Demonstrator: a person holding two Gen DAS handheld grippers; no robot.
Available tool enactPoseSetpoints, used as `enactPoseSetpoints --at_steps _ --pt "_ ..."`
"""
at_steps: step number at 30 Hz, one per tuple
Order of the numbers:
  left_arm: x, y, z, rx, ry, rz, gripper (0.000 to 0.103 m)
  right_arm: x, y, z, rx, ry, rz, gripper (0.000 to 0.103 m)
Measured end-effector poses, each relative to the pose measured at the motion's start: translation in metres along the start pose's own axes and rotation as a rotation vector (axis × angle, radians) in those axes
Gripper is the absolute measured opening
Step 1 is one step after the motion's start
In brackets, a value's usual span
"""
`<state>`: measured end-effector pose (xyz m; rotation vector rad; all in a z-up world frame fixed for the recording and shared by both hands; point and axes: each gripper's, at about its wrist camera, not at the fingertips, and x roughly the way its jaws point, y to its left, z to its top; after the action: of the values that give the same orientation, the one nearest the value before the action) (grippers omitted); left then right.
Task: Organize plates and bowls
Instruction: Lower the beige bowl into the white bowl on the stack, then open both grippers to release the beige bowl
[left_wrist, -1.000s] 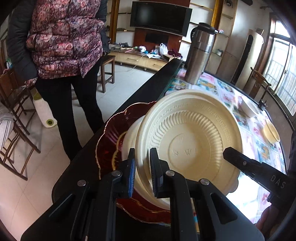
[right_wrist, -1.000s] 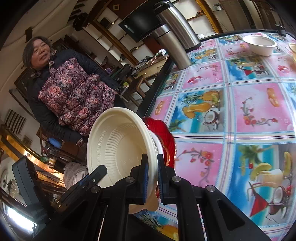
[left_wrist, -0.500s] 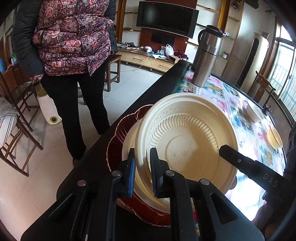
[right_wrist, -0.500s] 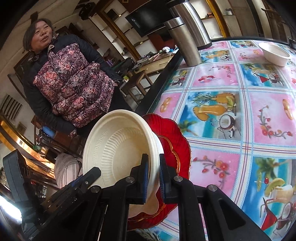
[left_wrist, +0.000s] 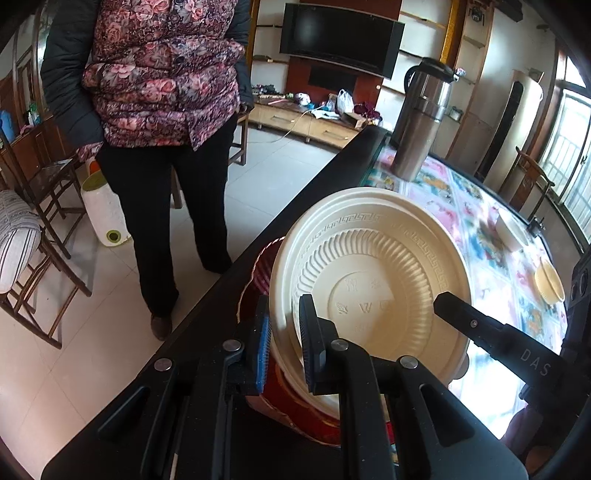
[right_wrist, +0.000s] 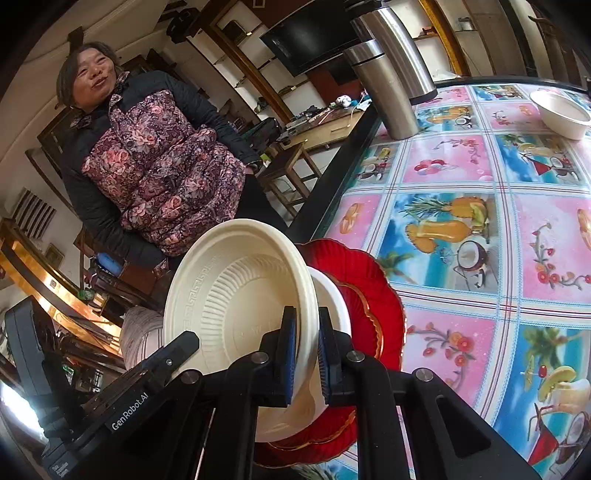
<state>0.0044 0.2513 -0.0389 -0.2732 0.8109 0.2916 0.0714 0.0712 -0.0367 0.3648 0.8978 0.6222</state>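
Cream bowl (left_wrist: 373, 280) at frame centre, clamped by our left gripper (left_wrist: 284, 332) and right gripper (right_wrist: 306, 350), tilted for stacking on the red plate (right_wrist: 365, 291)

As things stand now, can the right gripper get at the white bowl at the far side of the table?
Probably not yet. The right gripper is shut on the cream bowl, so its fingers are occupied. The tablecloth toward the white bowl looks unobstructed.
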Motion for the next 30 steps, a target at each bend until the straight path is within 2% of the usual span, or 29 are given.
enactPoseSetpoints --at_steps 4,7,13,19,24,26,28,30 --pt "0.003 0.005 -0.006 0.006 0.015 0.015 0.013 0.004 0.004 -0.004 -0.007 0.020 -0.004 0.013" --pt "-0.003 0.010 -0.008 0.006 0.000 0.032 0.017 0.005 0.004 -0.010 -0.005 0.029 -0.011 0.013" --pt "-0.015 0.017 -0.009 0.003 -0.039 0.045 0.017 0.001 -0.004 -0.014 0.038 0.030 -0.011 0.014" --pt "-0.023 0.009 -0.006 0.017 -0.067 0.028 0.017 -0.021 -0.010 -0.013 0.062 -0.041 0.003 0.017" --pt "-0.032 -0.013 -0.011 0.080 -0.095 -0.001 0.017 -0.038 -0.031 -0.009 0.100 -0.098 -0.017 0.018" --pt "-0.033 -0.024 -0.013 0.107 -0.097 -0.013 0.021 -0.041 -0.046 -0.010 0.124 -0.106 -0.041 0.019" --pt "-0.033 -0.036 -0.018 0.137 -0.099 -0.027 0.033 -0.043 -0.063 -0.012 0.155 -0.107 -0.060 0.020" --pt "-0.034 -0.051 -0.023 0.178 -0.100 -0.046 0.041 -0.044 -0.082 -0.015 0.198 -0.101 -0.069 0.021"
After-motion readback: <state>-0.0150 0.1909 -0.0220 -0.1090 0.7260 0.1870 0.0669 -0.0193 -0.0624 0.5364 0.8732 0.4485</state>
